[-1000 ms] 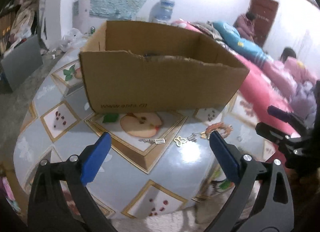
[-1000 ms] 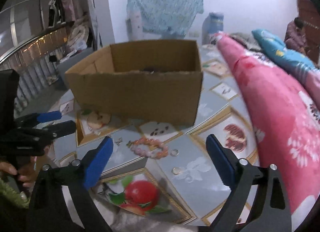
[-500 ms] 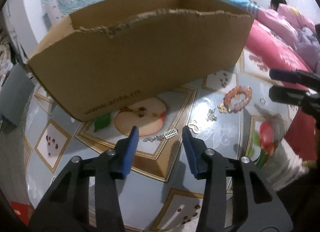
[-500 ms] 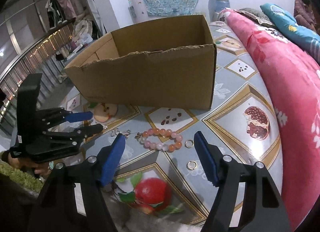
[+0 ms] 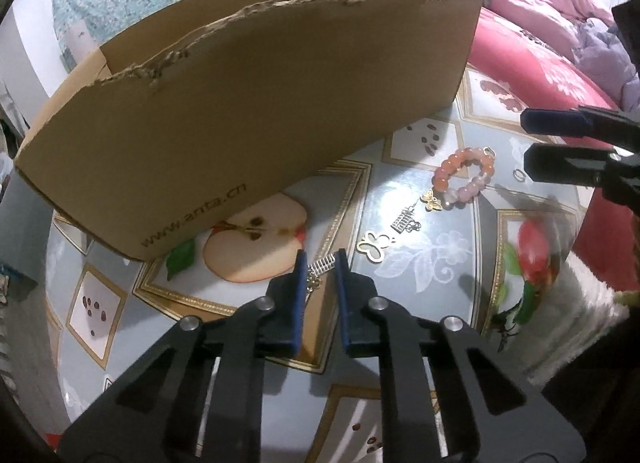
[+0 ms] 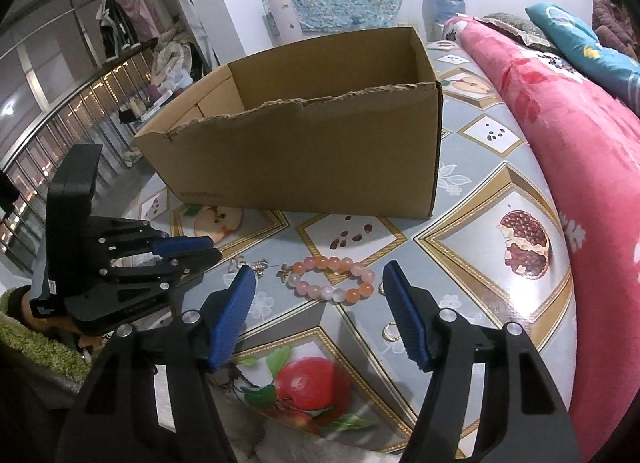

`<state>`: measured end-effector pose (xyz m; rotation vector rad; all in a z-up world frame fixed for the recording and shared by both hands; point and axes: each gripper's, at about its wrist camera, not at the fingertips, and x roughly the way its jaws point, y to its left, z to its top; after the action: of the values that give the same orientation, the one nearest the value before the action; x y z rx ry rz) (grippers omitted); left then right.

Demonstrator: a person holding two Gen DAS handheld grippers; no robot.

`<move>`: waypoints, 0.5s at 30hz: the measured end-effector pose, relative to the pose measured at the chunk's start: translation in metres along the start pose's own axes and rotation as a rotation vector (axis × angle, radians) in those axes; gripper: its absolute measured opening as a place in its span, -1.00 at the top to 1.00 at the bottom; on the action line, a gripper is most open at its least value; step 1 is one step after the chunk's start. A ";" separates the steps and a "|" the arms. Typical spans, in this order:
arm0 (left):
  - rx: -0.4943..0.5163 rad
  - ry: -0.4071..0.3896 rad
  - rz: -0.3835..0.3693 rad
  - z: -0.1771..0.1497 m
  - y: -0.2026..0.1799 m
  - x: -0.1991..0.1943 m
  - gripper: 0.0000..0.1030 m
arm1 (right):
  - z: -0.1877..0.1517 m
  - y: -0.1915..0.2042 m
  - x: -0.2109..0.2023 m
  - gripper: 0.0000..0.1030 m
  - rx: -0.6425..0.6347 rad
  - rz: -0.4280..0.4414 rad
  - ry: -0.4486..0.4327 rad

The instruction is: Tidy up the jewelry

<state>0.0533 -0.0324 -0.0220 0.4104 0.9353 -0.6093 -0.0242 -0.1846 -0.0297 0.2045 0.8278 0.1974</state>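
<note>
My left gripper (image 5: 321,259) is nearly shut around a small silver charm (image 5: 322,265) lying on the table in front of the open cardboard box (image 5: 248,103). I cannot see whether the pads touch it. A gold butterfly charm (image 5: 373,246), another silver charm (image 5: 405,222) and a pink bead bracelet (image 5: 464,177) lie to its right. My right gripper (image 6: 320,283) is open just in front of the bracelet (image 6: 334,280). Two small rings (image 6: 391,332) lie near its right finger. The left gripper also shows in the right wrist view (image 6: 192,251).
The table has a fruit-patterned cloth (image 6: 480,263). A pink quilt (image 6: 580,167) lies along its right side. The box (image 6: 304,159) stands just behind the jewelry. A green fuzzy cloth (image 6: 36,347) is at the near left edge.
My left gripper has come down to the silver charm and its jaws have closed from wide open to a narrow gap. My right gripper has moved closer to the bracelet and narrowed somewhat.
</note>
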 end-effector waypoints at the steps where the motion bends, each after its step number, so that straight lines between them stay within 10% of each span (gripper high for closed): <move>1: 0.001 -0.001 0.003 0.000 -0.001 0.000 0.78 | 0.000 0.000 -0.001 -0.24 0.000 0.001 -0.001; 15: -0.094 -0.037 -0.026 -0.002 0.009 -0.012 1.00 | 0.000 -0.001 -0.007 -0.19 -0.006 0.004 -0.019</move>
<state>0.0528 -0.0205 -0.0127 0.3025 0.9311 -0.5928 -0.0286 -0.1876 -0.0250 0.2025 0.8084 0.2012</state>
